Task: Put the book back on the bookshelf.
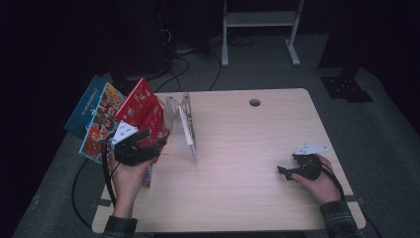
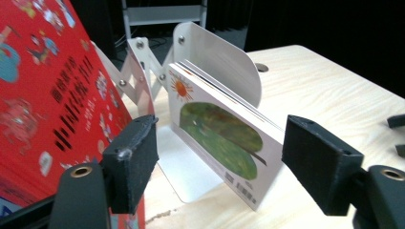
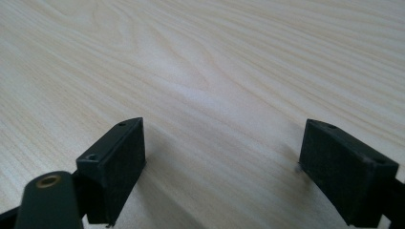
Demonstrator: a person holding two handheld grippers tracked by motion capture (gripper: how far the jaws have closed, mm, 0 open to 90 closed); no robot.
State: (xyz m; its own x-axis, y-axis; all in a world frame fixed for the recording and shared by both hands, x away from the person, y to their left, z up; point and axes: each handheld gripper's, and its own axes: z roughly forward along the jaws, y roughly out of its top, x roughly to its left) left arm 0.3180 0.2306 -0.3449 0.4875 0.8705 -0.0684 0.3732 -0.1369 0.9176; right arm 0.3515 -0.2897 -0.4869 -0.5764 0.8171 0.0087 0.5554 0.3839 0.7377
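Both fingers (image 2: pixel 133 164) wide, red book (image 2: pixel 43 95) beside

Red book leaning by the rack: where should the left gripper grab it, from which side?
Likely the red book's free near edge, from the person's side. It leans tilted beside the rack, so its cover faces are exposed. The left gripper is open and just beside that edge.

A pale wooden table (image 1: pixel 277 129) stands on grey carpet (image 1: pixel 376 124), a white frame (image 1: pixel 260 22) behind in the dark.
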